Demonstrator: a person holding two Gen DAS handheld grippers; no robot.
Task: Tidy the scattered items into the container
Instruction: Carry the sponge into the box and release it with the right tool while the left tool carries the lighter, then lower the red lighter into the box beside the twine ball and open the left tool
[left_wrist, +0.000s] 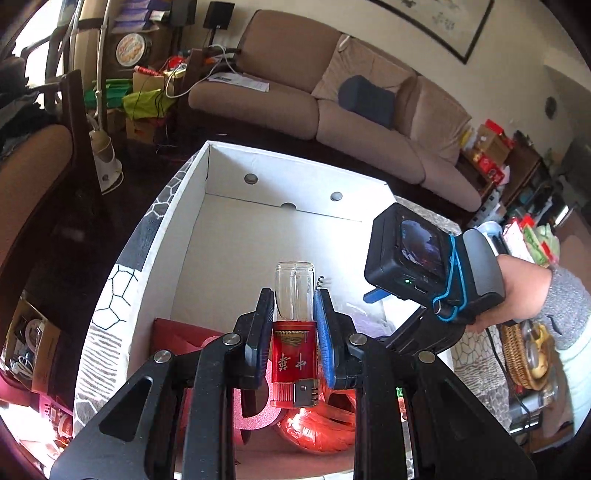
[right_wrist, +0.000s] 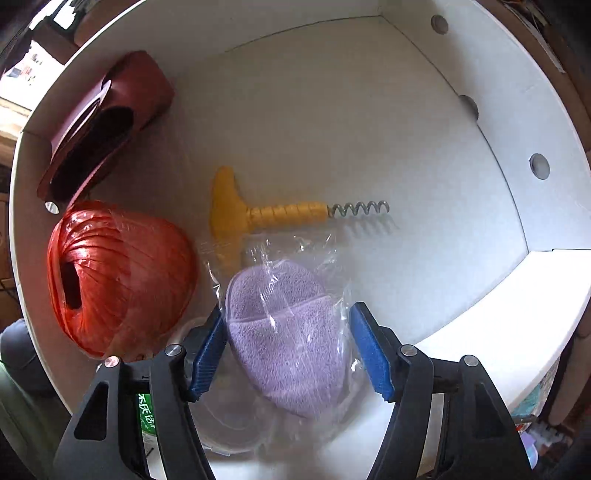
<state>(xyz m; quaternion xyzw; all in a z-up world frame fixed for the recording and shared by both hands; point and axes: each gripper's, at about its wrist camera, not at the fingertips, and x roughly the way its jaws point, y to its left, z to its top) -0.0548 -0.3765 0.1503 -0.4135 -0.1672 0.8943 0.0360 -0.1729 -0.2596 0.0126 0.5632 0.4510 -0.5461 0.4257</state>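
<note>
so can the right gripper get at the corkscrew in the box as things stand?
Probably yes. The right gripper is open inside the white box, and the yellow corkscrew lies just ahead. Only the bagged purple pad sits between the fingers, its plastic overlapping the handle's near end; the shaft looks clear.

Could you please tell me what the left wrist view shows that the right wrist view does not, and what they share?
Only the left wrist view shows the lighter clamped in the left hand-held gripper, and the sofa. Only the right wrist view shows the yellow corkscrew and the open right hand-held gripper over the bagged purple cloth. Both show the white box and the red twine ball.
</note>
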